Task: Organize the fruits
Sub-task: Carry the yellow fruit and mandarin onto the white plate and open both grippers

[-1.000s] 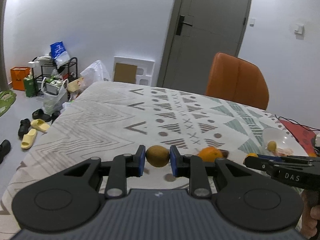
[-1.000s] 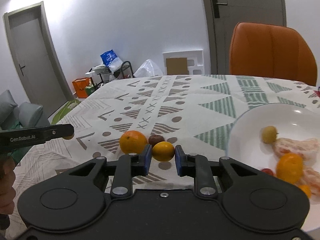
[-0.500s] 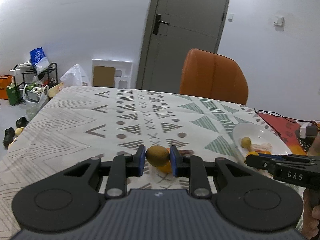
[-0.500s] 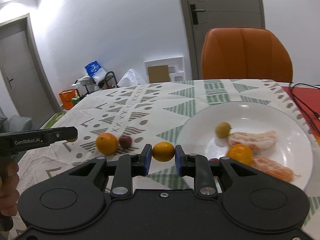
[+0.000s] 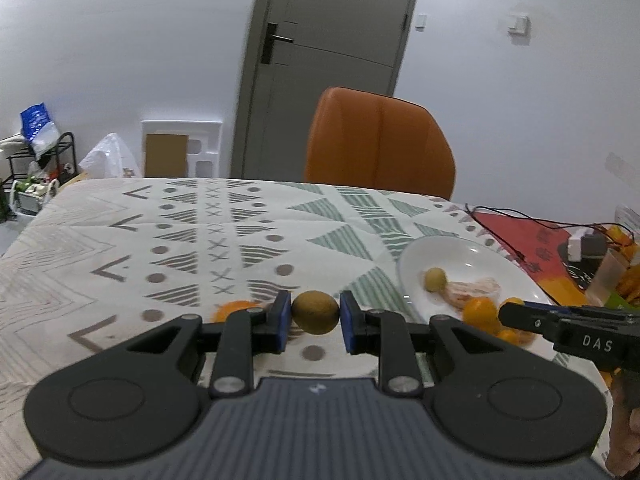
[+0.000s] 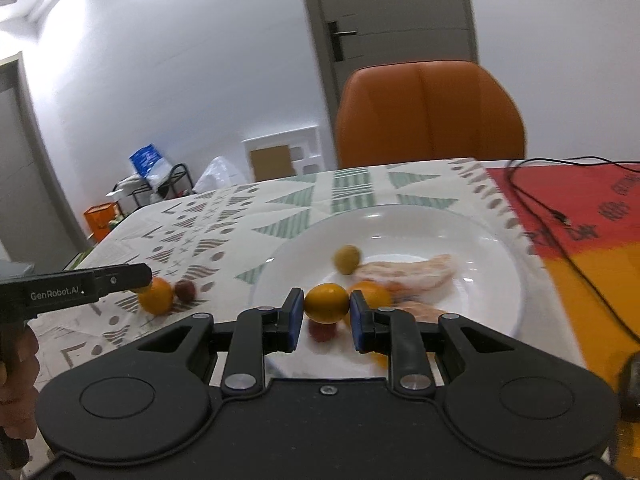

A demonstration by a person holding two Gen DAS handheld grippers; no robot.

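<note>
Left gripper (image 5: 315, 317): jaws clamping a brown kiwi (image 5: 314, 312) above the patterned surface (image 5: 224, 240), left of the white plate (image 5: 460, 248).

Right gripper (image 6: 326, 317): jaws pinching a yellow-orange fruit (image 6: 326, 303) (over the plate's near rim), open cloth lying leftward.

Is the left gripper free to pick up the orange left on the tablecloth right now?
Probably not: the left gripper is already shut on a brownish-green fruit, so the orange must wait.
</note>
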